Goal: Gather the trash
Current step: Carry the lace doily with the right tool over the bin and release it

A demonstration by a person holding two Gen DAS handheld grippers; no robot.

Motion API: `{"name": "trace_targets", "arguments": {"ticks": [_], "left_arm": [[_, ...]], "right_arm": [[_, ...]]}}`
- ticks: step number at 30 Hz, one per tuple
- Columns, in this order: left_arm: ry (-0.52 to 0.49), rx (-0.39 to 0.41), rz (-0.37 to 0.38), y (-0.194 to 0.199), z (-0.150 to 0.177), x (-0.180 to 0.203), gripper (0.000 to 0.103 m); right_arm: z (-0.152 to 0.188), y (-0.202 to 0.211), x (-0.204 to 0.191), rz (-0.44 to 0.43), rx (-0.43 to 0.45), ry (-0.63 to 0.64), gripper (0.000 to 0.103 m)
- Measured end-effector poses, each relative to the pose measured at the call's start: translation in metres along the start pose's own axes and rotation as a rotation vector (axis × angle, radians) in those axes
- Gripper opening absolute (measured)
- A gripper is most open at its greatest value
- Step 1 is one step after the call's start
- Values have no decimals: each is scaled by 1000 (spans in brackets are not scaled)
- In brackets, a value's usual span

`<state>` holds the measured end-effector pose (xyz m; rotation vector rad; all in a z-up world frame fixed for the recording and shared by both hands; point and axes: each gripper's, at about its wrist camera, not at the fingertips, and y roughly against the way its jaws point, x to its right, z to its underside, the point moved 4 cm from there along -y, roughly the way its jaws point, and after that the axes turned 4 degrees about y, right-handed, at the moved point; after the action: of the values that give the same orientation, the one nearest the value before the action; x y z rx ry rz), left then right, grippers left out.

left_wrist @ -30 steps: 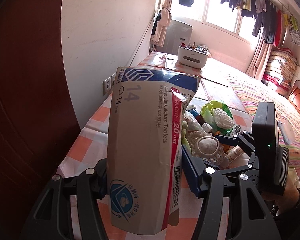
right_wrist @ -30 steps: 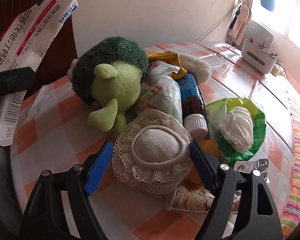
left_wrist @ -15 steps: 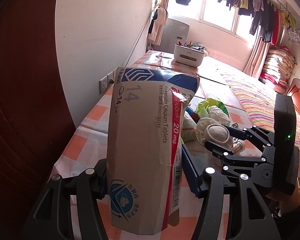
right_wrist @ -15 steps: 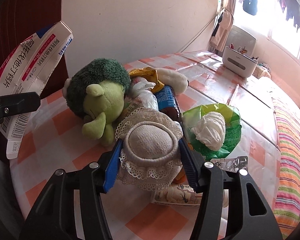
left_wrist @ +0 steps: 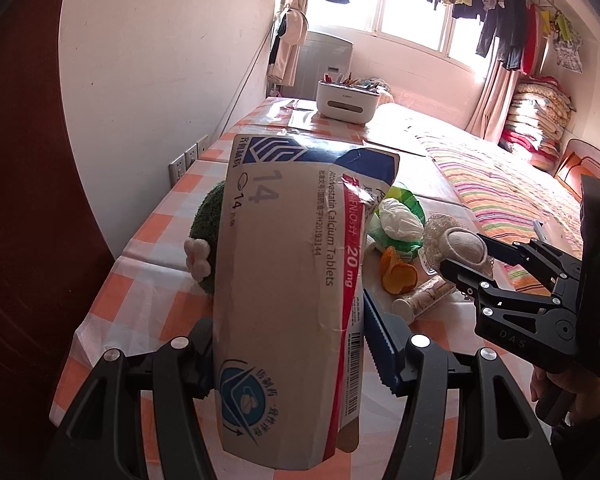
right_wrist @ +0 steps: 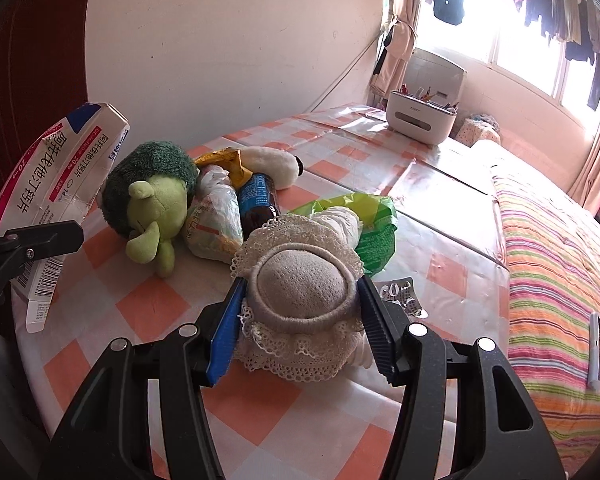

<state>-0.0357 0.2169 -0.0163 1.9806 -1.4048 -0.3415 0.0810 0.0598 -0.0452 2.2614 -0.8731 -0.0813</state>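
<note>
My left gripper (left_wrist: 290, 340) is shut on a flattened white, blue and red tablet box (left_wrist: 284, 264), held upright above the checked table (left_wrist: 148, 240). The box (right_wrist: 56, 184) shows at the left of the right wrist view. My right gripper (right_wrist: 300, 320) is shut on a beige lace-trimmed fabric ball (right_wrist: 302, 280), held off the table; from the left wrist view this ball (left_wrist: 458, 240) sits between the right gripper's (left_wrist: 462, 266) fingertips. On the table lie a green bag with white tissue (right_wrist: 368, 220), a brown bottle (right_wrist: 258, 200), a plastic bag (right_wrist: 214, 220) and a blister pack (right_wrist: 400, 294).
A green plush toy (right_wrist: 152, 196) and a white plush (right_wrist: 272, 164) lie among the trash. An orange scrap (left_wrist: 396, 276) and a paper tube (left_wrist: 420, 300) rest nearby. A white organiser (right_wrist: 420, 120) stands at the table's far end, a striped bed (right_wrist: 560, 260) lies right, and a wall (right_wrist: 220, 40) rises behind.
The right gripper's jaws closed on the lace-trimmed ball and lifted it up and back off the table. The left gripper, still holding the box, shifted a little.
</note>
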Motion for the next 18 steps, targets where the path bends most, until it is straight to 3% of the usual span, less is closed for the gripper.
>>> {"name": "trace_targets", "arguments": {"ticks": [18], "left_arm": [[-102,-19,94,-8,7,76,58]], "right_arm": [[39,45,55,114,-3,-80,55]]}}
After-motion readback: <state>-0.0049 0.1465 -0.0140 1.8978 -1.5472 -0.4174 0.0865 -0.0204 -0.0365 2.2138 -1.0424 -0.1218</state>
